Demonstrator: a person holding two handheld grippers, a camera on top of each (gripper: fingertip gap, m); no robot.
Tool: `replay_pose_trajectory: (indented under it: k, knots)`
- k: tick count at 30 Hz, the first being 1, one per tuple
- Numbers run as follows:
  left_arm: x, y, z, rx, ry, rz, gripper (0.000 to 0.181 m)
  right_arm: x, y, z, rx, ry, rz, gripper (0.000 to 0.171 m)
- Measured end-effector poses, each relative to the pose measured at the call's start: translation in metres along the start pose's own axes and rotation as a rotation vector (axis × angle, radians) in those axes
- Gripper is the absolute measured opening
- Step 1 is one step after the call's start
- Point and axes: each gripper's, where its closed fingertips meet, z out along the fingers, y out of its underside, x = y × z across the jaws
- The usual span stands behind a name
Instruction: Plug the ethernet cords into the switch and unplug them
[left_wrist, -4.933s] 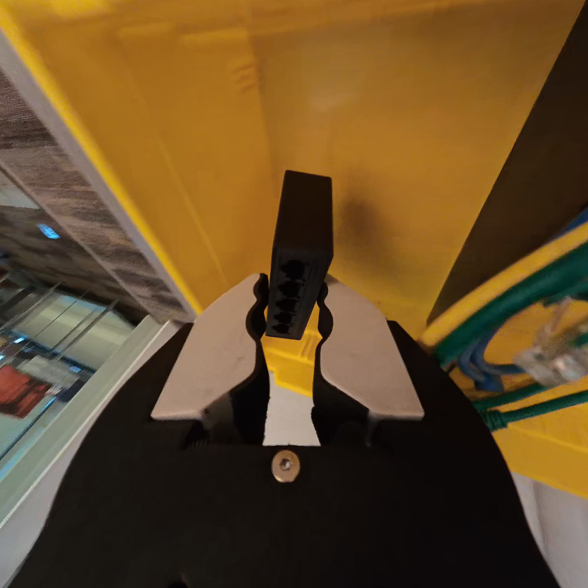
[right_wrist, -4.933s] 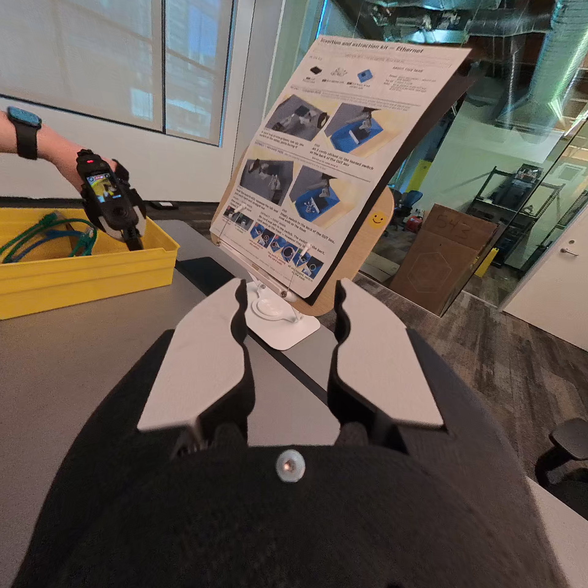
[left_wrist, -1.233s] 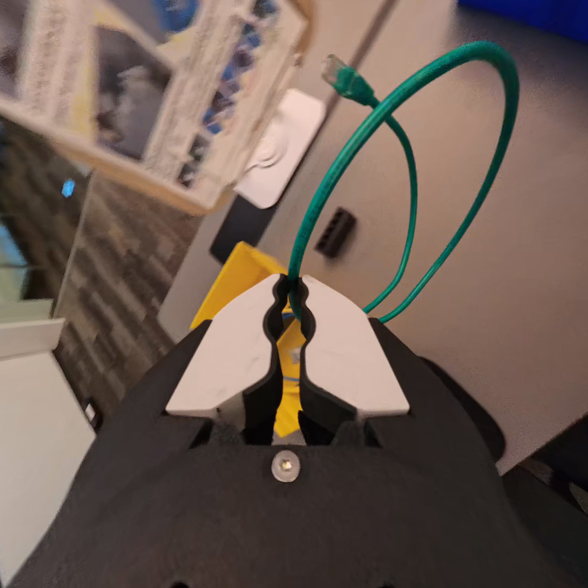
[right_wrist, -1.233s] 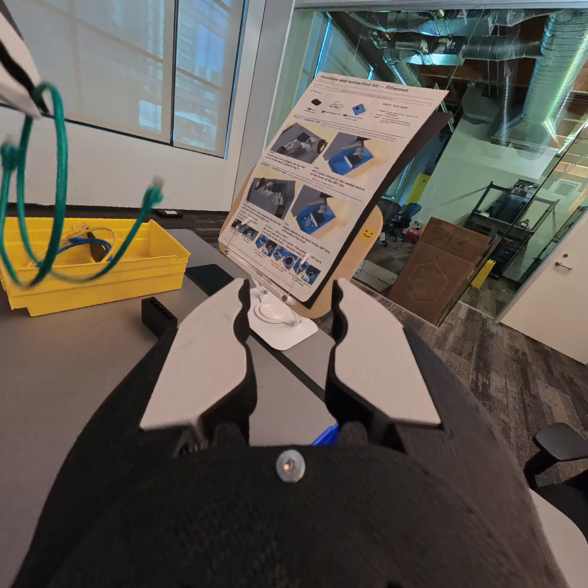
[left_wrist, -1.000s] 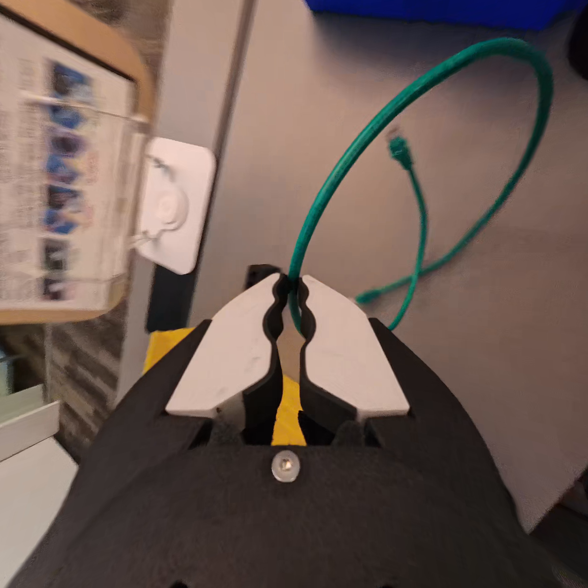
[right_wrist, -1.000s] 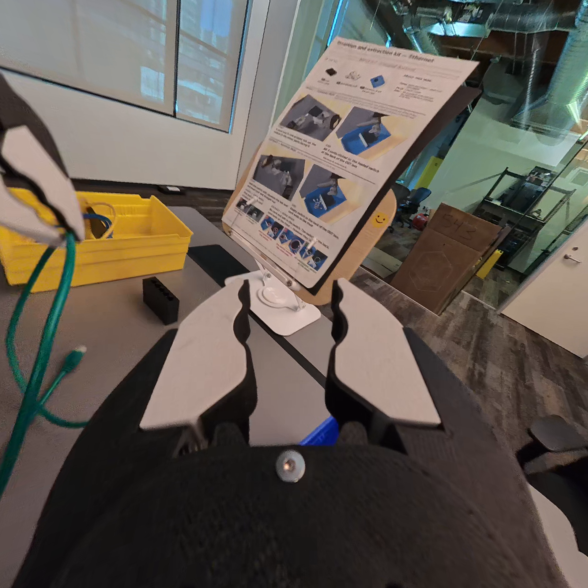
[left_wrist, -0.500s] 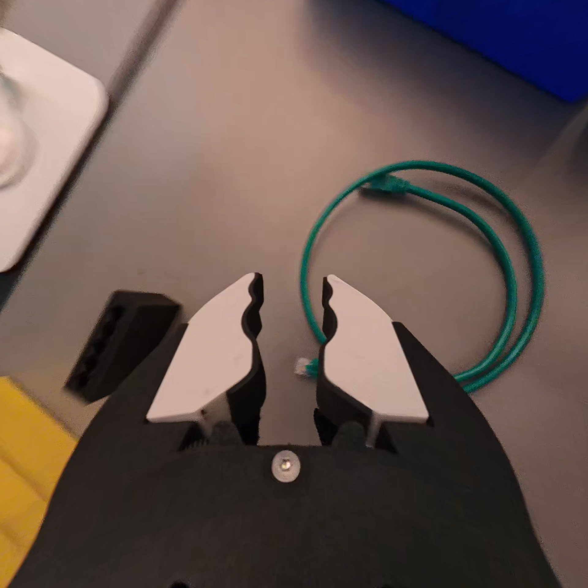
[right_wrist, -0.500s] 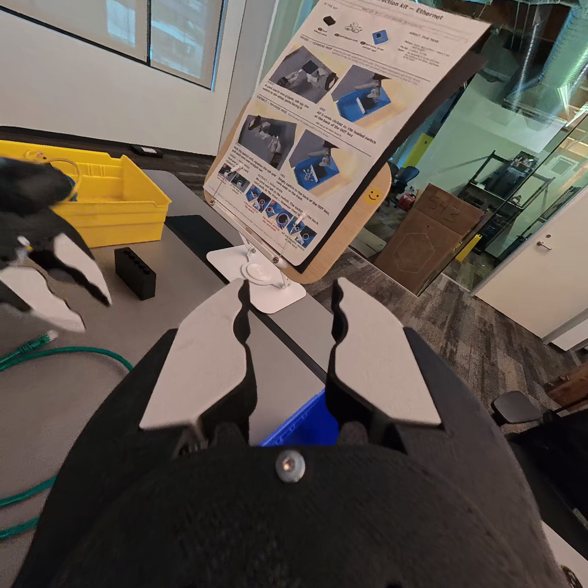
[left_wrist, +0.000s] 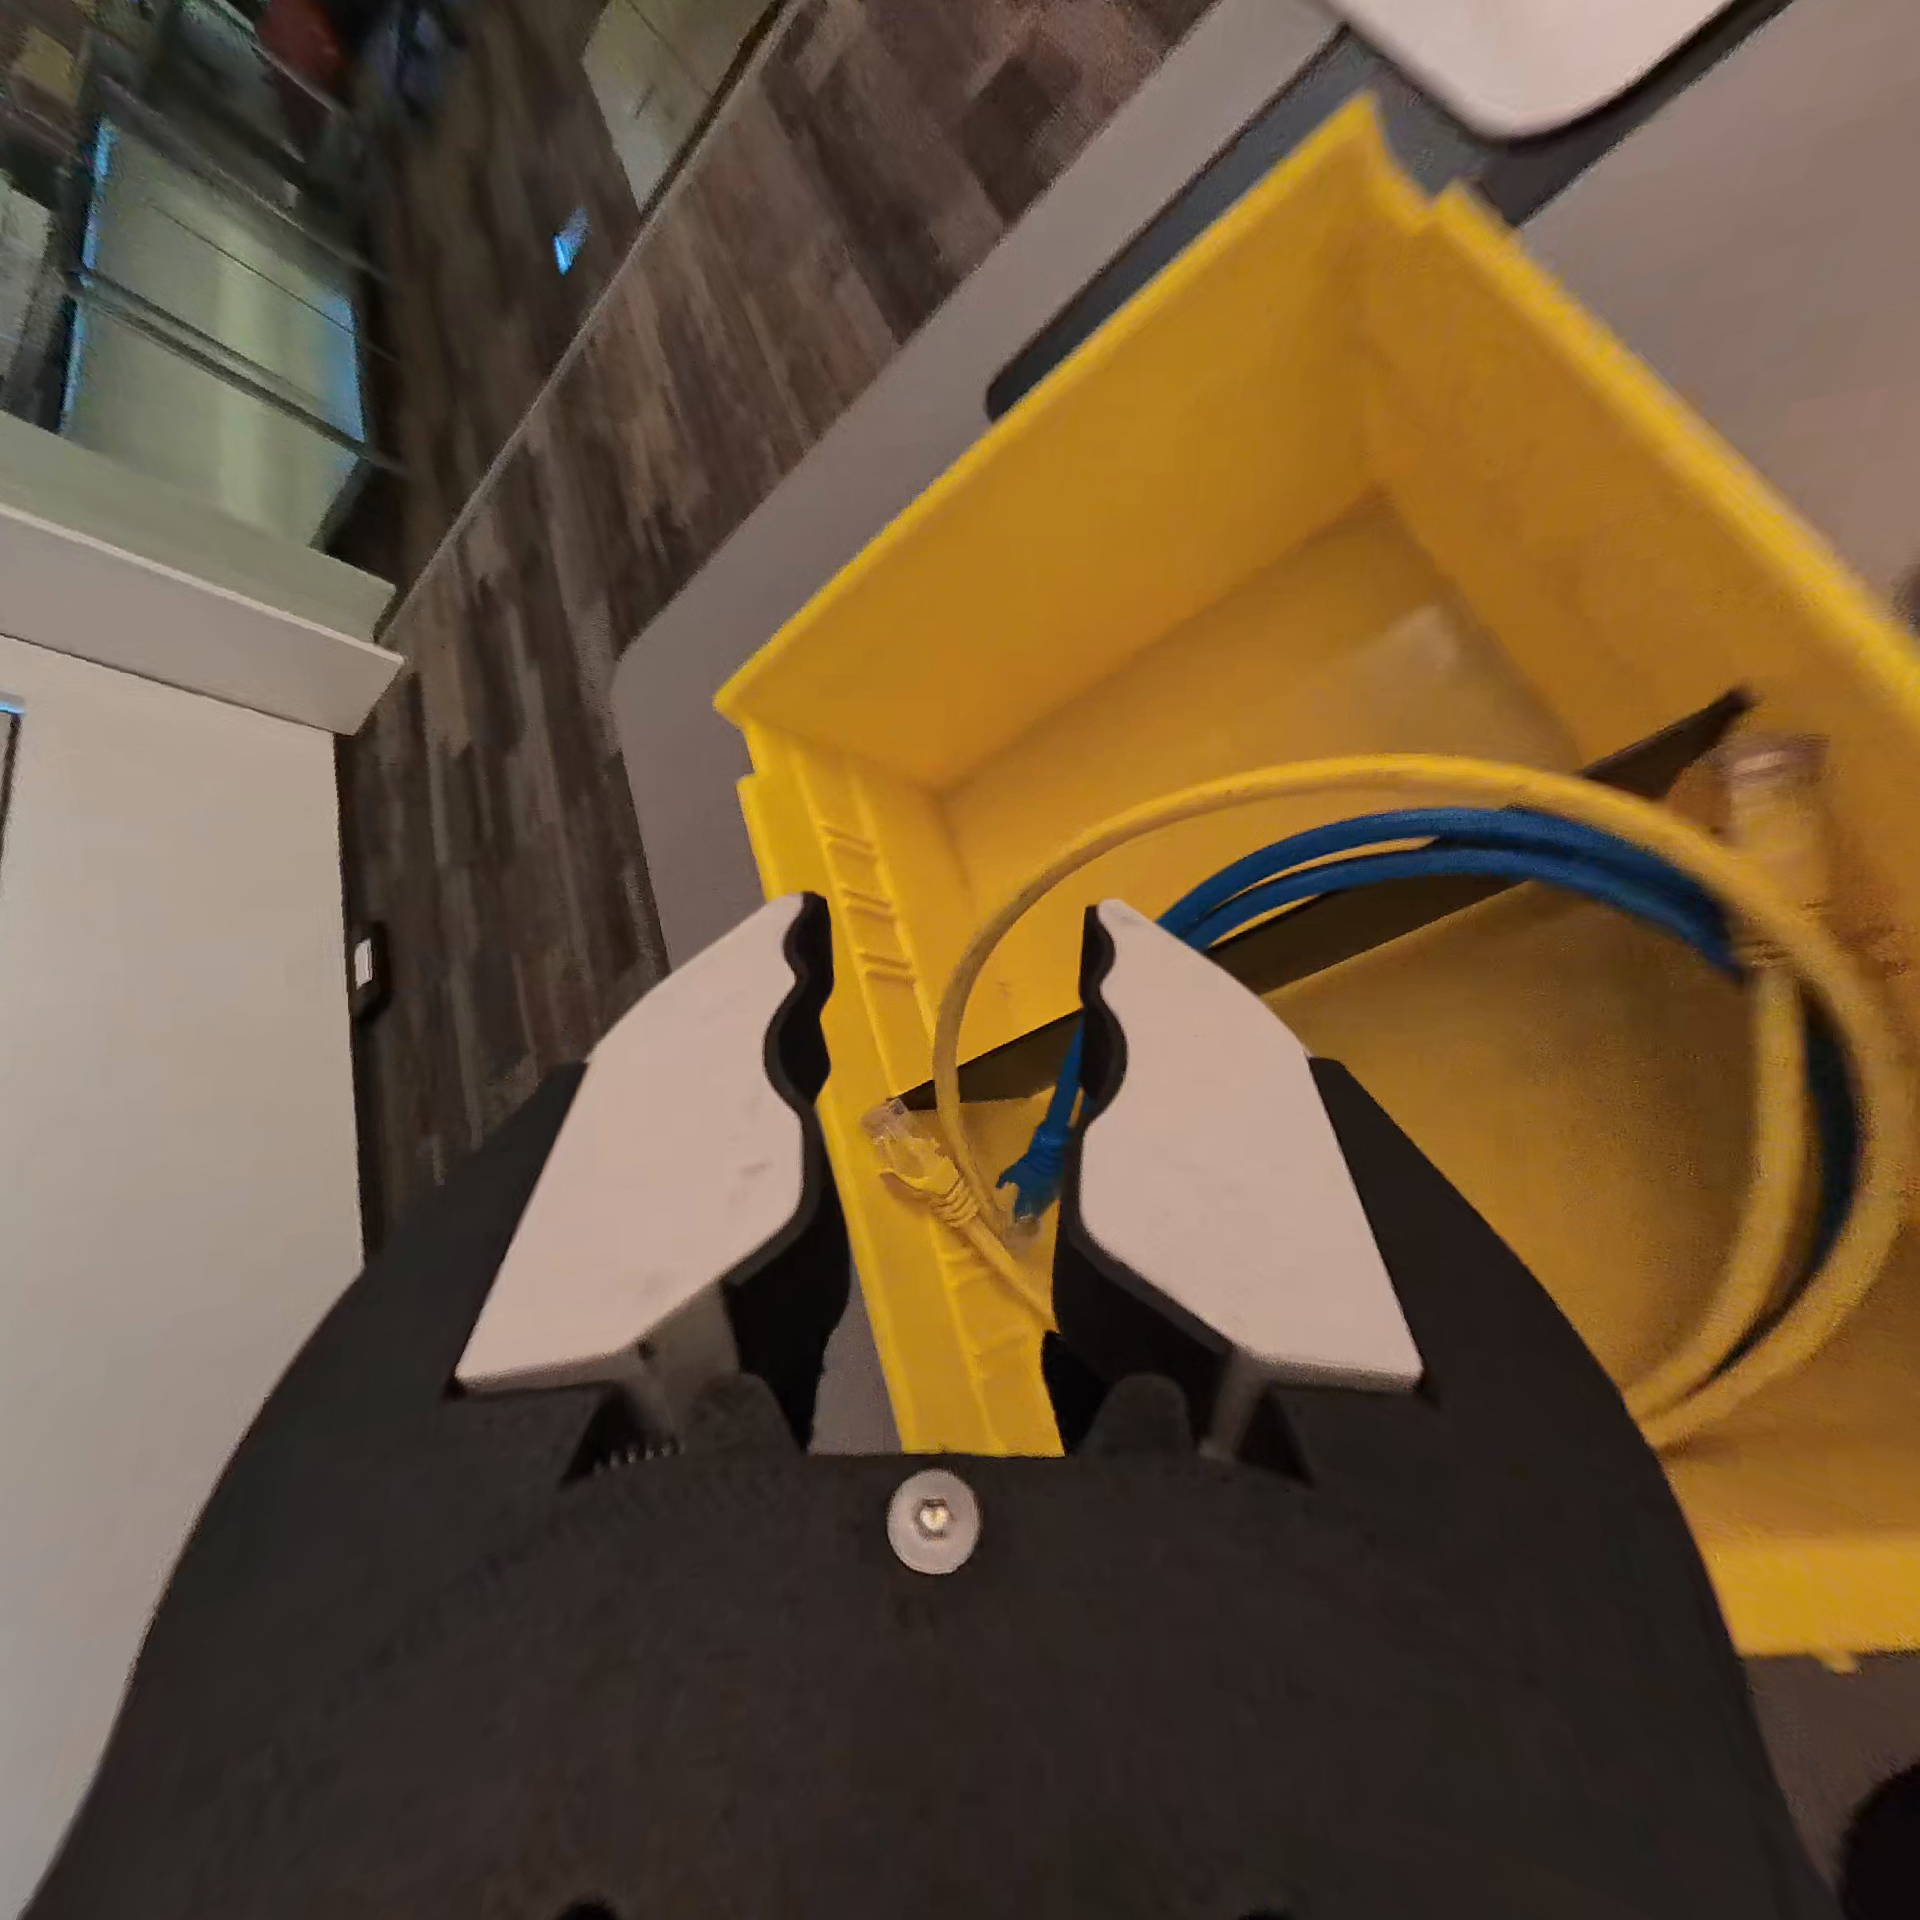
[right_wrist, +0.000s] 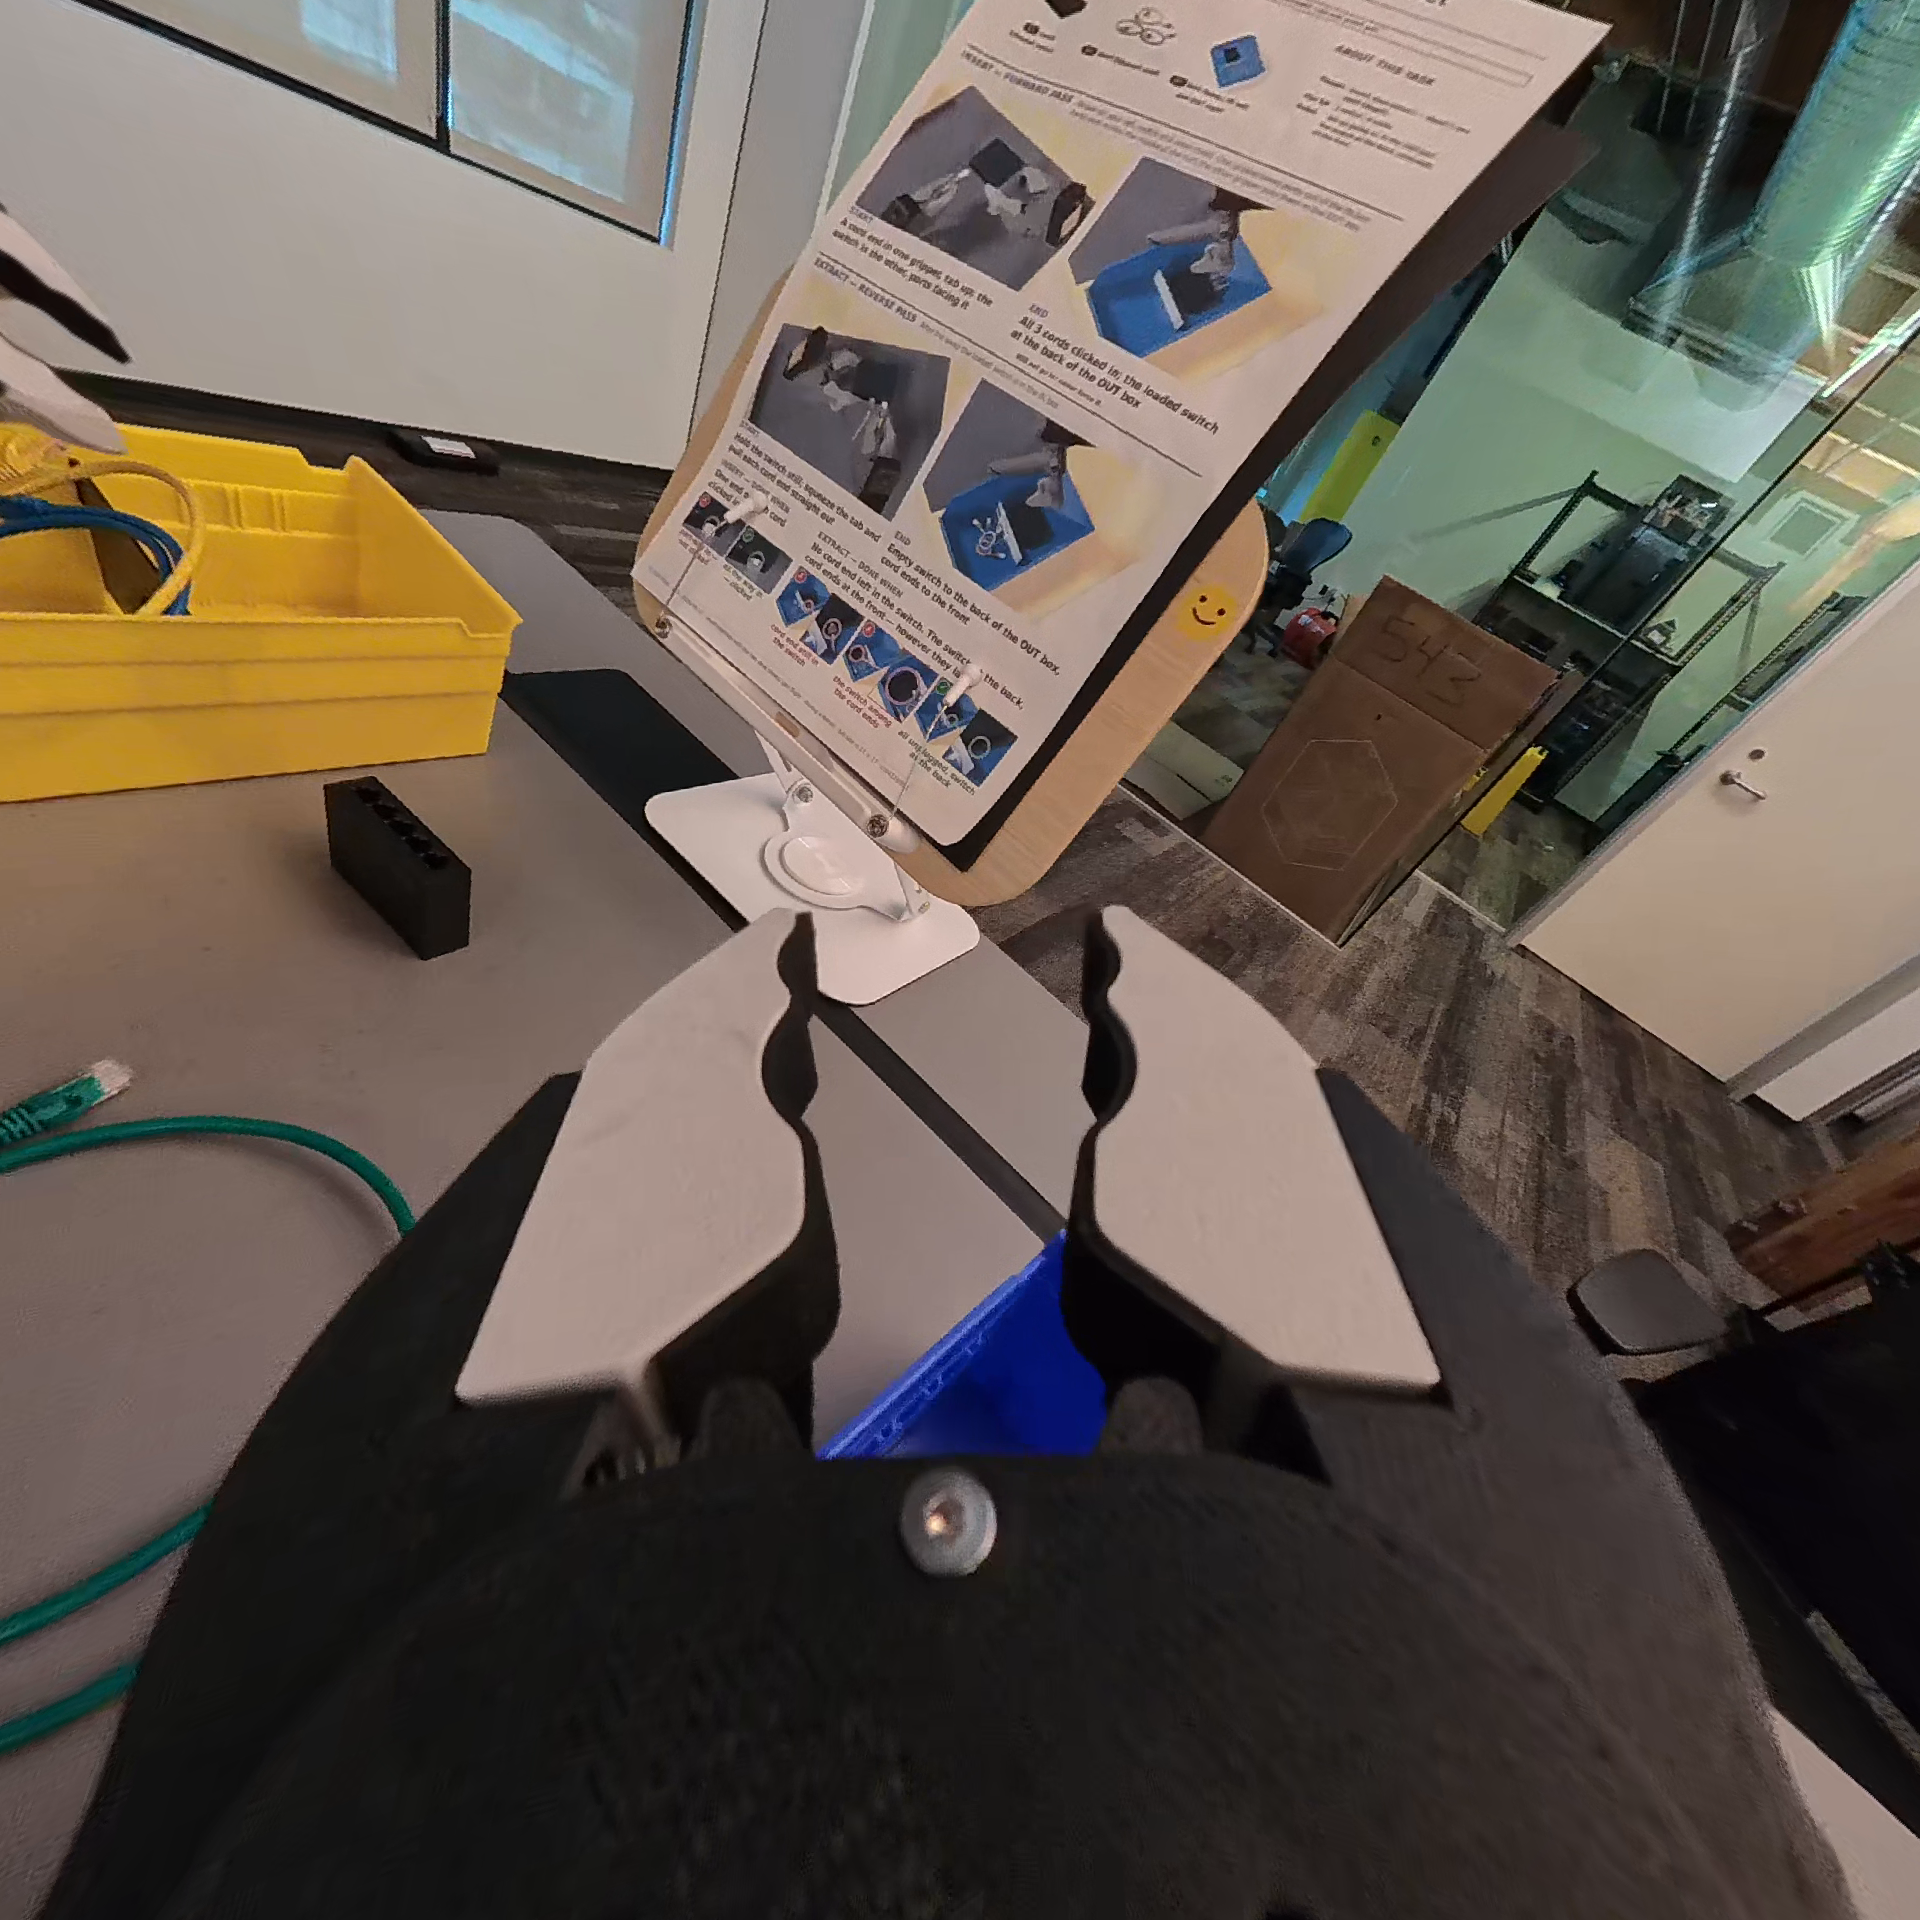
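Grey desk (right_wrist: 208, 997) now carries the green cord (right_wrist: 239, 1132) and the black switch (right_wrist: 395, 878), both let go. The left claw (left_wrist: 951, 1049), jaws apart and empty, has swung back over the yellow bin (left_wrist: 1195, 582) above the yellow cord (left_wrist: 966, 966) and blue cord (left_wrist: 1455, 842), probably fetching the next. The right claw (right_wrist: 945, 1039) waits apart, empty.

Dim warm indoor light, edges blurred — perhaps motion.

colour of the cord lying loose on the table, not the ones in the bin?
Green cord, seen best in the right wrist view.
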Motion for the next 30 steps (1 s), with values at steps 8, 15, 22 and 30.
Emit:
replay_pose_trajectory:
  k: [8,15,22,30]
  knots:
    - [0.000,0.030,0.041,-0.168,0.022,0.088,0.030,0.000,0.006,0.005,-0.024,-0.005,-0.005,0.050]
    - [-0.017,0.026,0.025,-0.114,-0.101,0.186,0.006,0.001,0.004,0.003,-0.016,0.003,-0.018,0.050]
    - [-0.058,-0.005,-0.081,0.027,-0.336,0.285,0.005,0.005,0.001,-0.002,0.008,0.008,0.001,0.050]
    - [-0.027,-0.123,-0.234,0.291,-0.472,0.385,0.005,0.003,0.000,-0.002,0.008,0.005,-0.004,0.050]
